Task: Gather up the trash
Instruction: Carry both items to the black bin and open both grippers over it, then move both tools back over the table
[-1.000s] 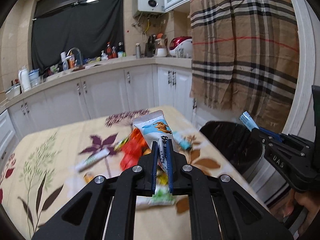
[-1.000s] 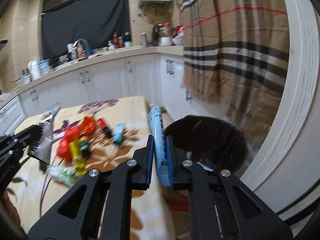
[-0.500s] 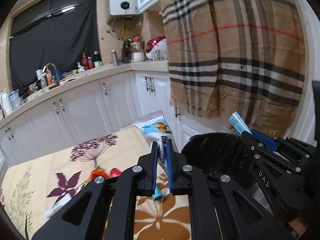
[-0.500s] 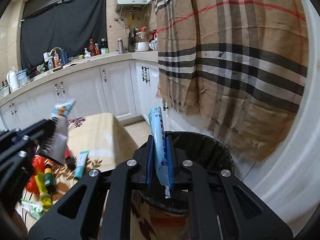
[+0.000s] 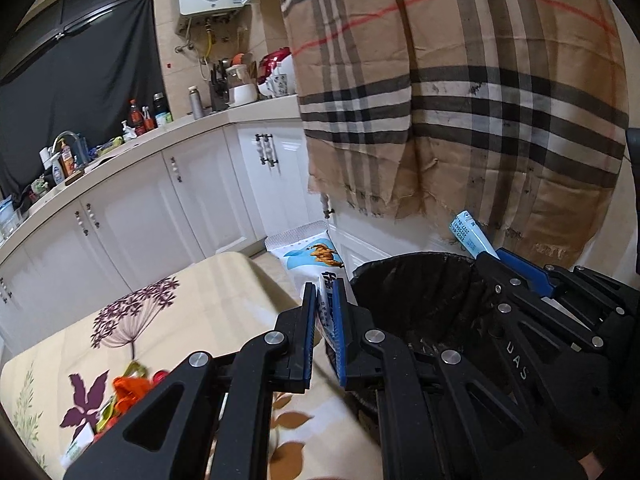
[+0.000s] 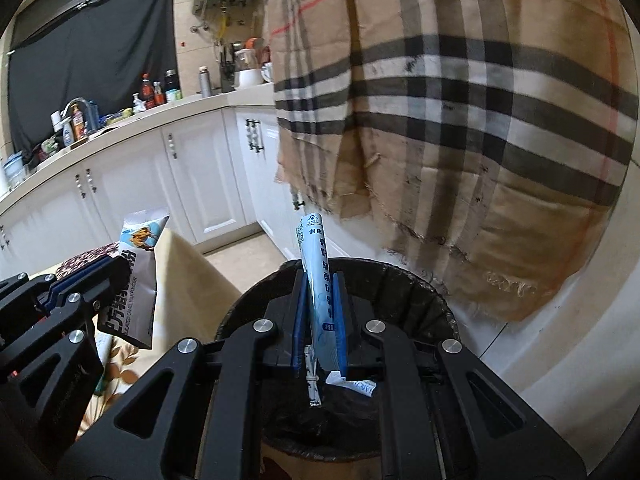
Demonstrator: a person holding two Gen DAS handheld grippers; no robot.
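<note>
Left gripper (image 5: 324, 312) is clamping a milk-powder packet (image 5: 316, 256) at bin's (image 5: 420, 300) 9 o'clock; right gripper (image 6: 320, 312) is pinching a blue tube (image 6: 318, 276) over bin.

Both views are taken from the wrists, angled downward along the jaws; the black-lined bin (image 5: 420, 300) (image 6: 400, 280), close below, is shared by both.

Two claws: left claw (image 5: 323, 312), right claw (image 6: 319, 312). One packet (image 5: 310, 254) and one tube (image 6: 318, 276) were clamped; one bin (image 6: 416, 280) stood below.
</note>
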